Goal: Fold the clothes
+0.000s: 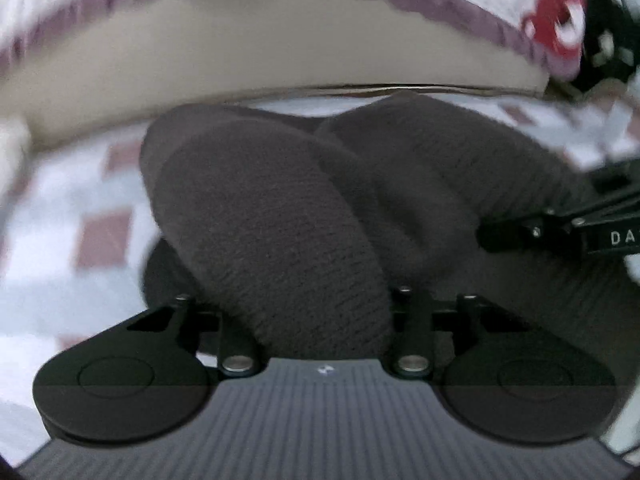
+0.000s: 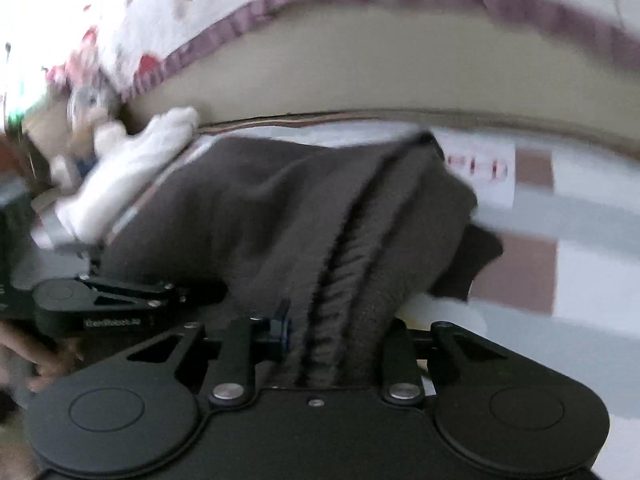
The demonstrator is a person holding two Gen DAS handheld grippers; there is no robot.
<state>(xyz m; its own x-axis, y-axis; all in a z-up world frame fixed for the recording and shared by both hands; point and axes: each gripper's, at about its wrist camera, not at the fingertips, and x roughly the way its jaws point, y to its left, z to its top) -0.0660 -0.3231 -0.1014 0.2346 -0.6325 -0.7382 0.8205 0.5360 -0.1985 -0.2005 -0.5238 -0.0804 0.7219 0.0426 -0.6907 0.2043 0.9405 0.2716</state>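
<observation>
Both grippers grip the dark brown knit garment (image 1: pixel 280 216): left gripper (image 1: pixel 320 320) clenched on a thick fold, right gripper (image 2: pixel 336 344) clamped on its ribbed edge. The garment drapes over the checked bed sheet (image 2: pixel 560 216), below the beige headboard (image 1: pixel 280 48).

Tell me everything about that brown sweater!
The sweater is dark brown, fuzzy knit with a ribbed band. It is bunched up in thick folds on a checked sheet. Both grippers, left and right, are pinching folds of it. The picture is blurry, so sleeves are hard to make out.
</observation>
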